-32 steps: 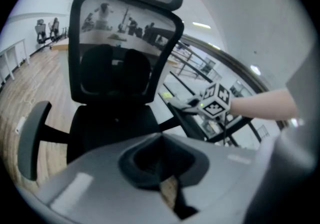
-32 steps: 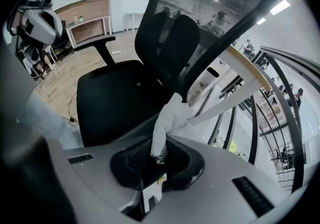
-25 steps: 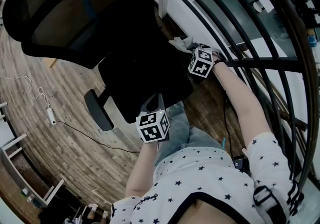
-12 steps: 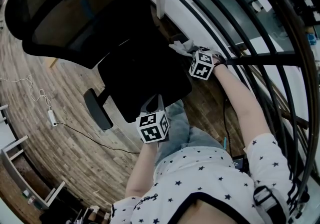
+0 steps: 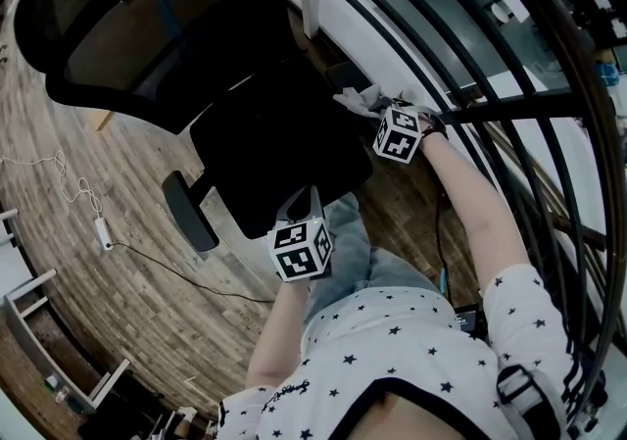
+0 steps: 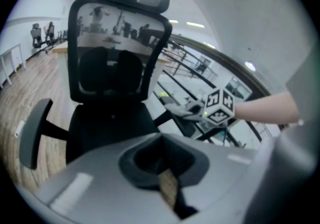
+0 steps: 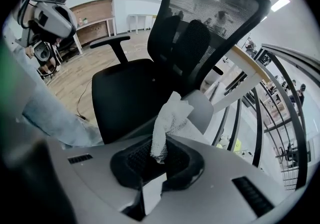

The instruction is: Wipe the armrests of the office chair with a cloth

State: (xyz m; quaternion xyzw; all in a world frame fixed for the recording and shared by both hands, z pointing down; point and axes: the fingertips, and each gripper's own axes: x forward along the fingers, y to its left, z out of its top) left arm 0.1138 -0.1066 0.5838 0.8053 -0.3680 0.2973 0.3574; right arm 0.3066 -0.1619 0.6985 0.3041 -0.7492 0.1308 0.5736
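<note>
Since a second ago the right gripper [image 5: 380,111] has slid a little back toward the person along the chair's edge, the cloth going with it, while the left gripper [image 5: 302,205] sits where it was.

Biggest in view, the black office chair [image 5: 274,144] spreads ahead of both grippers. Its mesh back rises beyond the jaws, and its seat lies just past the left gripper's tips and off to the left of the right gripper. A black curved railing [image 5: 470,56] runs to the right of the right gripper. The wooden floor [image 5: 98,232] stretches out left of the left gripper, with a thin cable and a white power strip [image 5: 101,227] lying on it.

One black armrest [image 5: 191,213] stands well out to the left of the left gripper. The near armrest [image 7: 207,106] shows as a grey pad directly ahead of the right gripper's jaws.

In the right gripper view, the right gripper [image 7: 156,158] has its jaws closed on the lower end of the white cloth [image 7: 169,120]. The cloth stands up out of them and leans forward against the grey pad, though actual contact is hard to confirm from this angle.

In the left gripper view, the left gripper [image 6: 167,178] has its jaws drawn together to a thin slit, holding nothing and pointing at the seat's front.
</note>
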